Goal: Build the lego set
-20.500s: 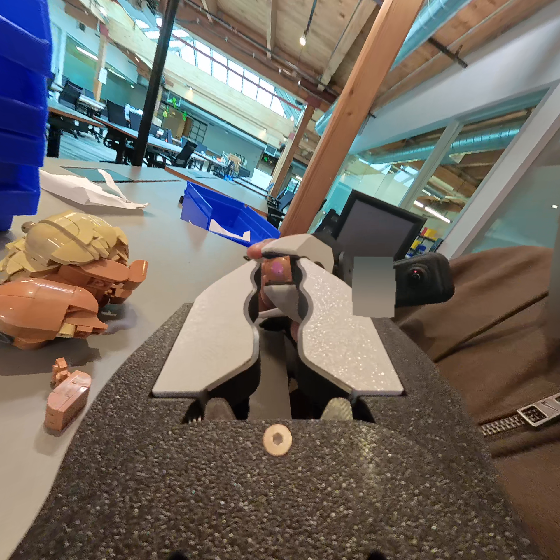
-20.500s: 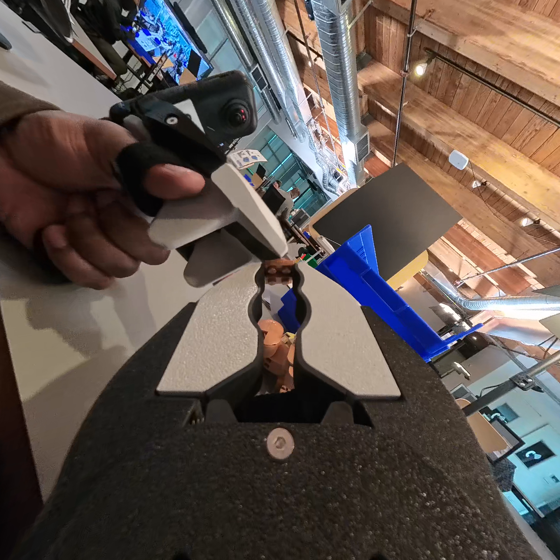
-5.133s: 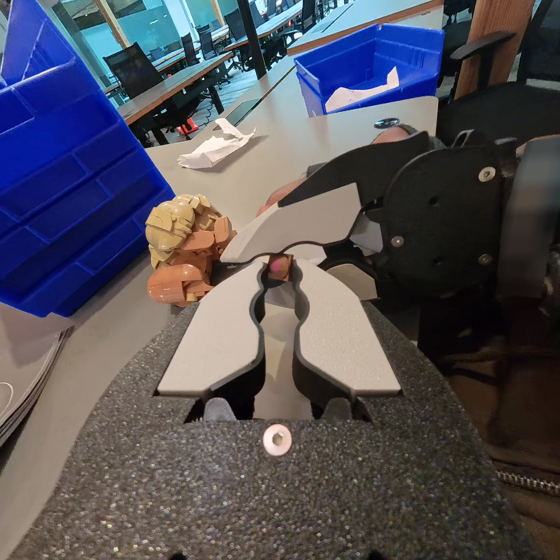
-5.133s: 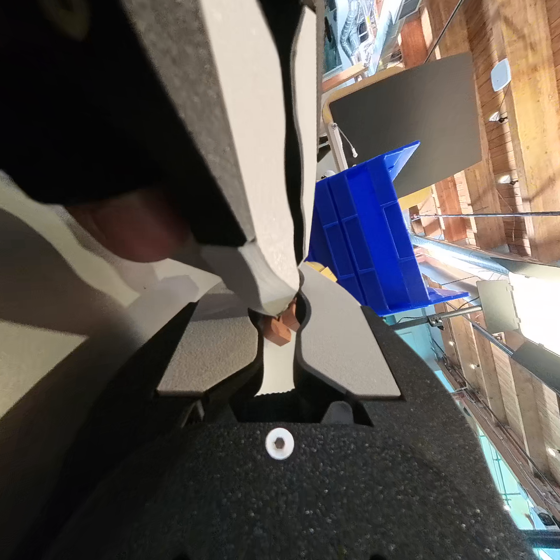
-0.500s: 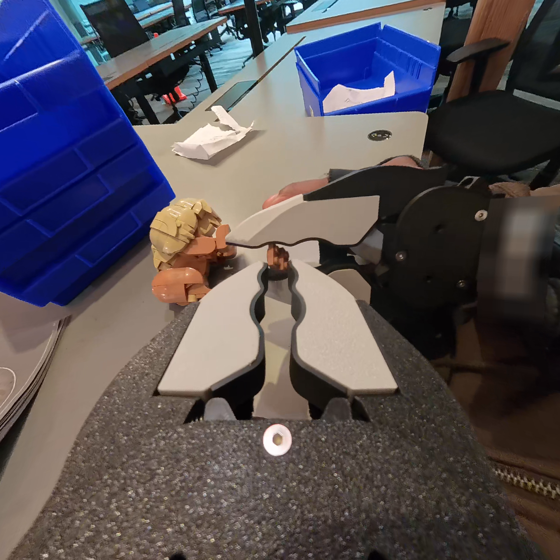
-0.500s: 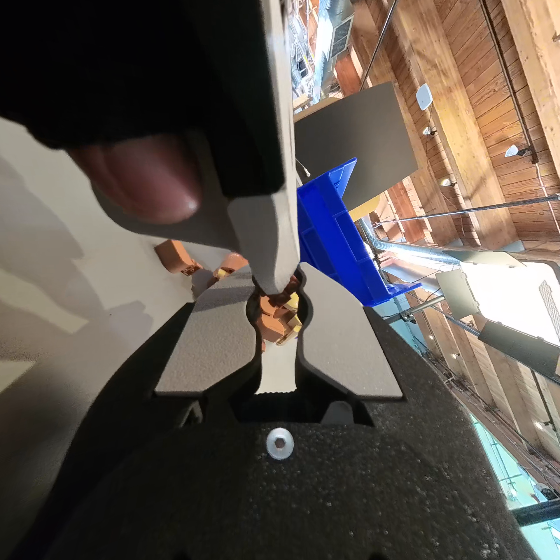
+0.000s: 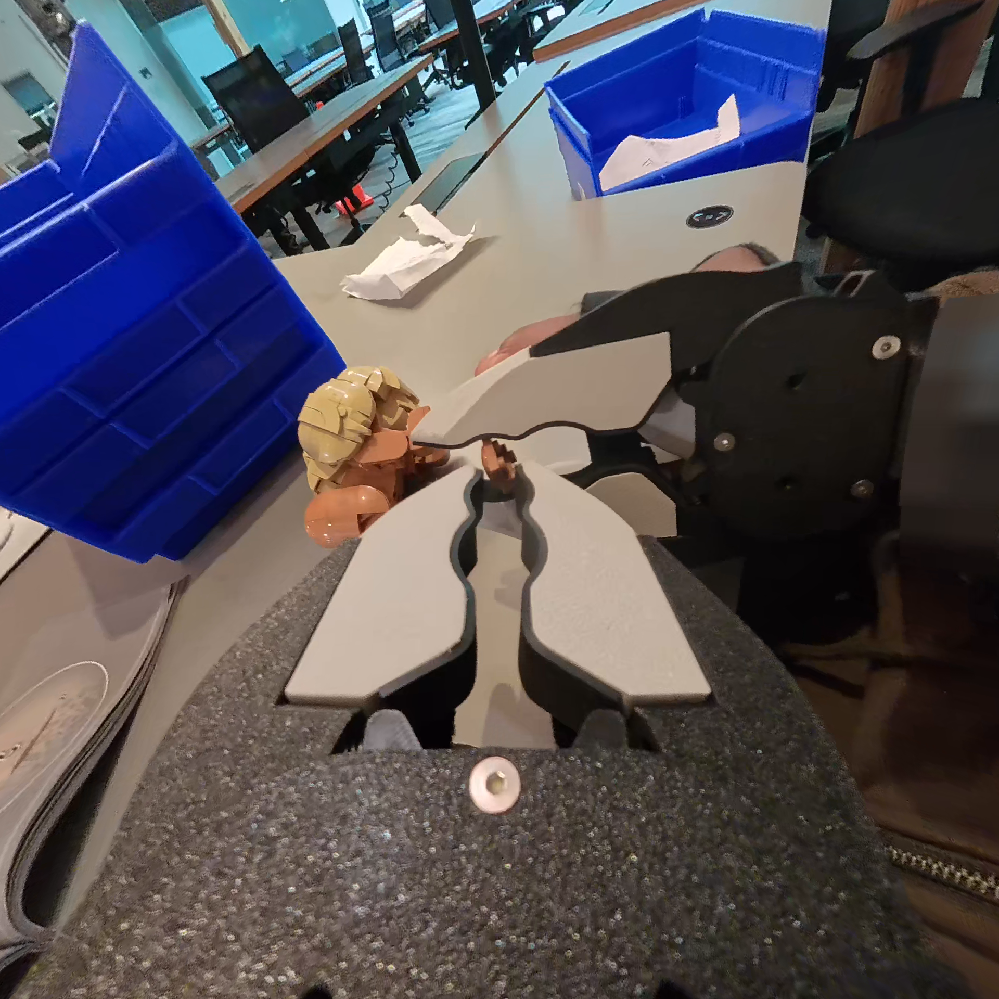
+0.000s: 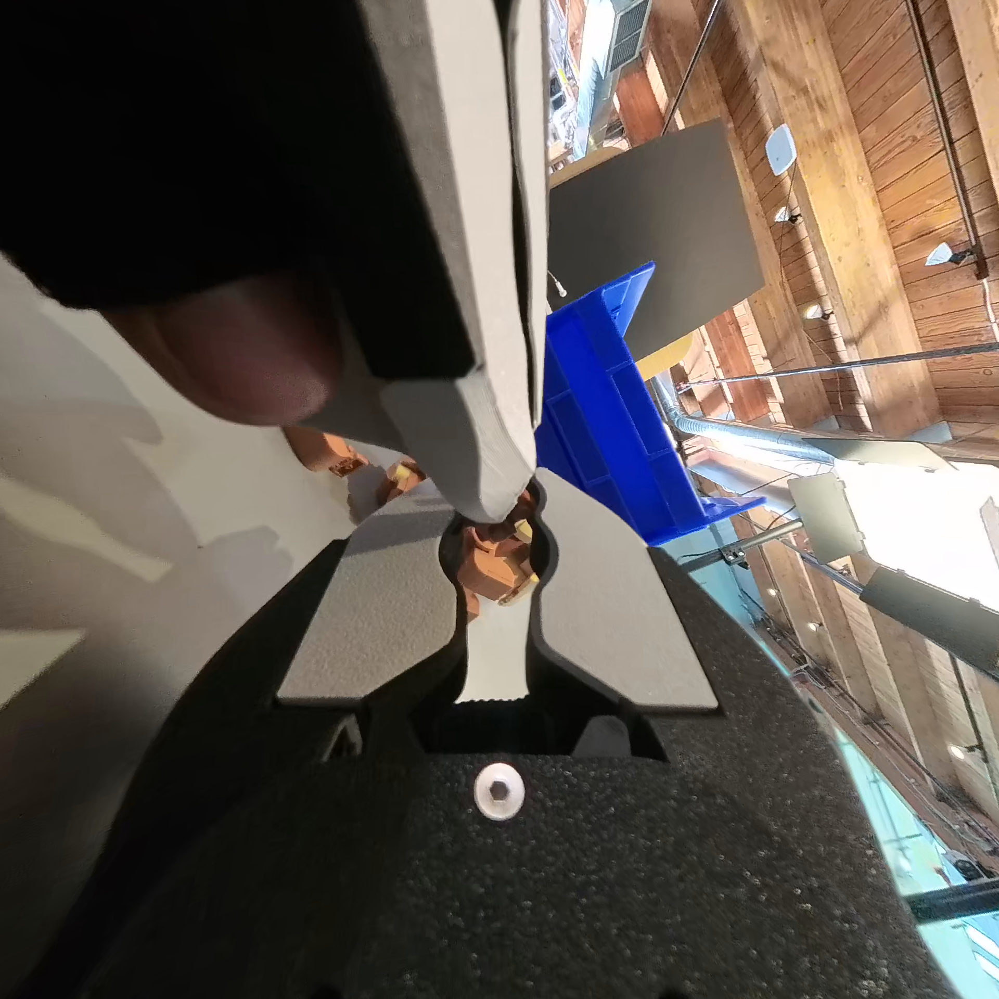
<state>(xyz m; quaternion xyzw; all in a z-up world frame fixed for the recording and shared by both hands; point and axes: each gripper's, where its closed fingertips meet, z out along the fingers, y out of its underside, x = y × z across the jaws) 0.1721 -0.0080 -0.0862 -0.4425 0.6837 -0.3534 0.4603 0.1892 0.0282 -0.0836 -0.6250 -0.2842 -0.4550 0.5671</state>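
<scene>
I hold a small brown lego piece (image 7: pixel 498 466) in my left claw (image 7: pixel 500 475), at the centre of the left wrist view; the two tips are closed on it, so it stays steady just above the tabletop (image 7: pixel 540 281). My right claw (image 7: pixel 470 432) comes in from the right of the frame and lies across the left one, its tips pressed together on the upper part of the same small assembly. I think both claws grip it because the parts must be pushed one into the other, and one claw alone cannot give the counter force.

In the right wrist view, the brown and tan sub-assembly (image 8: pixel 494 567) sits in the gap between my right claw's fingers, near the middle of the frame, and the tip of the left claw meets it from the upper left. The exact joint is hidden by the grey fingers (image 8: pixel 373 611), so I cannot tell if the studs are already seated.

The bigger model, the lego figure with a tan top and brown body (image 7: pixel 351 448), rests on the tabletop just left of the claws, beside the large blue bin (image 7: pixel 135 351). I judge it waits there close so the small part can be added afterwards. Loose brown bricks (image 8: pixel 324 448) lie on the tabletop at the middle left of the right wrist view
</scene>
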